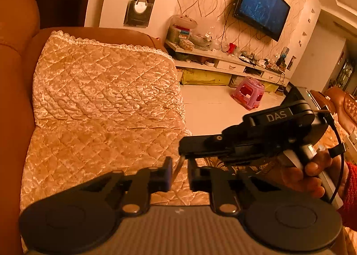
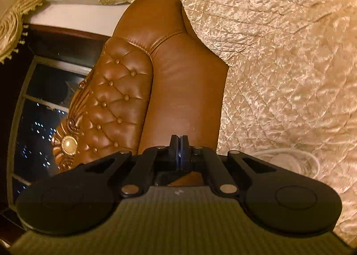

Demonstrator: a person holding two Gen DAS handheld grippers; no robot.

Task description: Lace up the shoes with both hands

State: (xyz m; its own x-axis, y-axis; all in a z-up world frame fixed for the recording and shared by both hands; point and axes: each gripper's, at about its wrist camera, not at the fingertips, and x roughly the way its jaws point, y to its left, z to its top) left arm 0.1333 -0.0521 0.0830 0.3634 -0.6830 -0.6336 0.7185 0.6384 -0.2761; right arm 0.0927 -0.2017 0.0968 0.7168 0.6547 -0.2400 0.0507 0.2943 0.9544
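Note:
No shoe shows in either view. A short pale strip of shoelace [image 1: 178,169] hangs from the tip of my right gripper [image 1: 181,151], which a hand [image 1: 312,174] holds from the right; its fingers are shut on the lace's upper end. The lace drops into the gap of my left gripper [image 1: 180,174]. There it rests against the left pad [image 1: 169,174], while the other finger stands clear of it. In the right wrist view the right gripper [image 2: 179,143] has its pads together, and the lace cannot be made out there.
A quilted golden cover [image 1: 100,99] lies over the brown leather sofa [image 2: 178,76]. White cord loops [image 2: 290,159] rest on the quilt. Beyond are a pink stool [image 1: 248,94], a cluttered TV cabinet [image 1: 223,58], a wall TV [image 1: 261,7] and a tufted armrest [image 2: 116,99].

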